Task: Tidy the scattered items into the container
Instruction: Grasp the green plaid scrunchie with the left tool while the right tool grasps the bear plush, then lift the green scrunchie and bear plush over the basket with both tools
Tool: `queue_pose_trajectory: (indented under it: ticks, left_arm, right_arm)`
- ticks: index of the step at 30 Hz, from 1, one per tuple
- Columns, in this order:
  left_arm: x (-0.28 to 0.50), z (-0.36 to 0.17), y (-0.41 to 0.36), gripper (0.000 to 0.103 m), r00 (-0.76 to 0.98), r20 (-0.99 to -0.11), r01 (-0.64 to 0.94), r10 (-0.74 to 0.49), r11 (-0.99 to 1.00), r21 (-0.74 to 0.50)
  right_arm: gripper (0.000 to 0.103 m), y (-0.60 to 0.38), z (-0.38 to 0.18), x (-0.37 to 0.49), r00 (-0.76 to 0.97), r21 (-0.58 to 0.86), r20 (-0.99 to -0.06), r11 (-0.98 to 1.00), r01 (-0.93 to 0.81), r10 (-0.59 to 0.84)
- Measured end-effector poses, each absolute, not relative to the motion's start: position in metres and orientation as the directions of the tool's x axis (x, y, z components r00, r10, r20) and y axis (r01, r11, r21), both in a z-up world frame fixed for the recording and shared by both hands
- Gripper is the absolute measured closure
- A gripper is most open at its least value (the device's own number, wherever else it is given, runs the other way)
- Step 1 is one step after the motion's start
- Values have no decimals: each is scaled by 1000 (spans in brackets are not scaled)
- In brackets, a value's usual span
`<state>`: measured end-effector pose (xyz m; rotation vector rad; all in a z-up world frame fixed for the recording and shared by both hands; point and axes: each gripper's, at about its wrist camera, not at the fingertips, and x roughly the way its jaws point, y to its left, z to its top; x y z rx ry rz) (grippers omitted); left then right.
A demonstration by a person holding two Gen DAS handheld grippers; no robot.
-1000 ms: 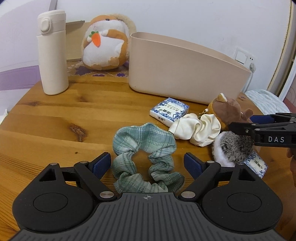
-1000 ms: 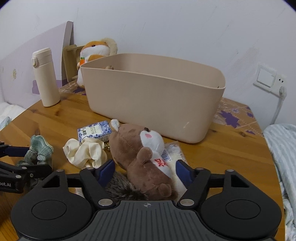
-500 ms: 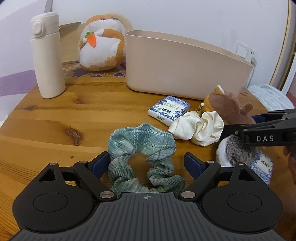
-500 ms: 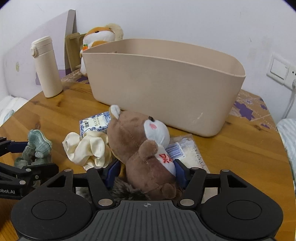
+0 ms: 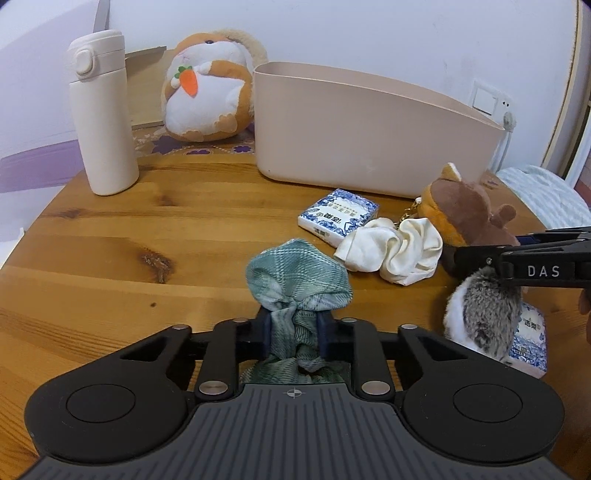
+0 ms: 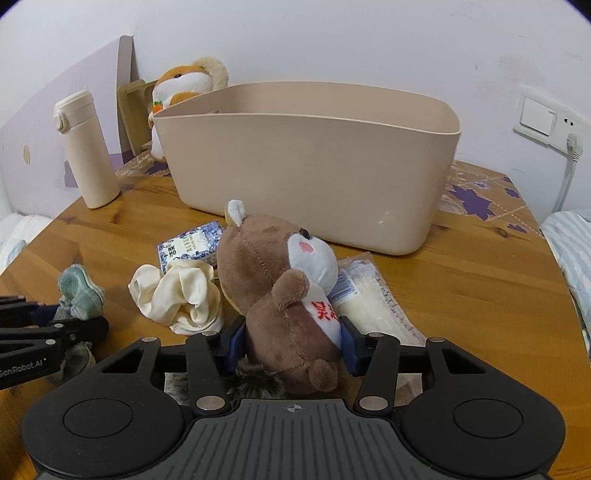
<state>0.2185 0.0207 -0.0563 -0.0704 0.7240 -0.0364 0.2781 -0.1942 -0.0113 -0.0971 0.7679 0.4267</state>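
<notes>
Two plush toys — round wooden table [image 5: 110, 236] — white wall [image 5: 369, 33].

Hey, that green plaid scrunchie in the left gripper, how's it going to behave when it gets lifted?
The green scrunchie is probably floppy: it bunches up where the left gripper is shut on it. Thin gathered fabric suggests it is light. The loose part in front will likely droop, but crumpled cloth between the pads should not slip easily.
</notes>
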Motion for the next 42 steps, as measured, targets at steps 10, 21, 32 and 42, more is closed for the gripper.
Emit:
queue_pose_trajectory:
  ticks: [10,21,32,42]
  left_arm:
    - [202,-33,6,84,809,-588,10,-6,1000,5]
    - [187,-8,-6,84,854,-520,14,18,998,59]
    - [182,14,-6,84,890,-455,-3,38,997,77]
    - [192,38,-10,84,918,-394,-3,39,996,93]
  right_arm:
    - [56,-213,6,266,670,126,-652,922,-366,355]
    - [56,-228,29,252,707,182,-589,917,-354,390]
    - [56,-239,55,246,739,221,-531,910,-352,415]
    - [56,-240,74,246,763,231,-485,905,-358,426]
